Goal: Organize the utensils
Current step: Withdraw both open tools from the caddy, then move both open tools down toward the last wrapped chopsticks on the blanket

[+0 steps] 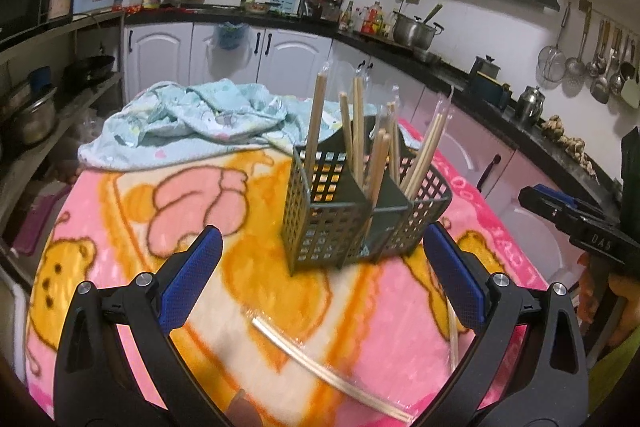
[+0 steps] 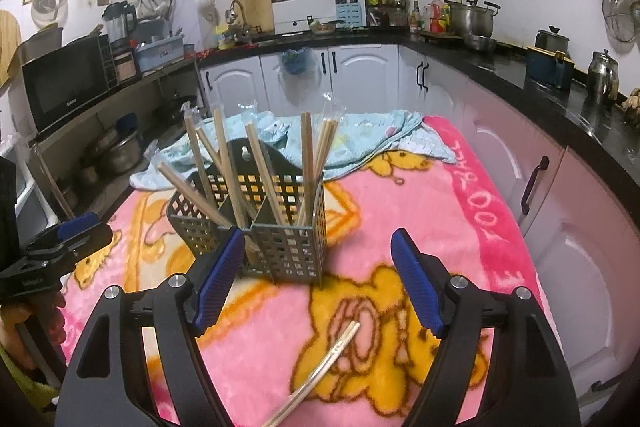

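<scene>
Lying nearest, 1 wrapped chopstick pair (image 1: 332,375) sits on the pink blanket (image 1: 120,227) covering the desk, under both grippers. Left gripper (image 1: 320,279): jaws wide apart, nothing between them. Right gripper (image 2: 318,279): jaws also apart, holding nothing, w/ the same pair (image 2: 316,379) below them. Just beyond stands 1 green holder (image 1: 340,211), a slotted basket w/ approx 3 compartments, upright on the blanket. Roughly 6–7 wrapped chopstick pairs (image 2: 256,171) stand in it, leaning various ways; exact count hard to tell. Behind the holder, 1 crumpled light-blue cloth (image 1: 192,119) lies at the far edge. Farther back: kitchen cabinets (image 2: 360,75).
</scene>
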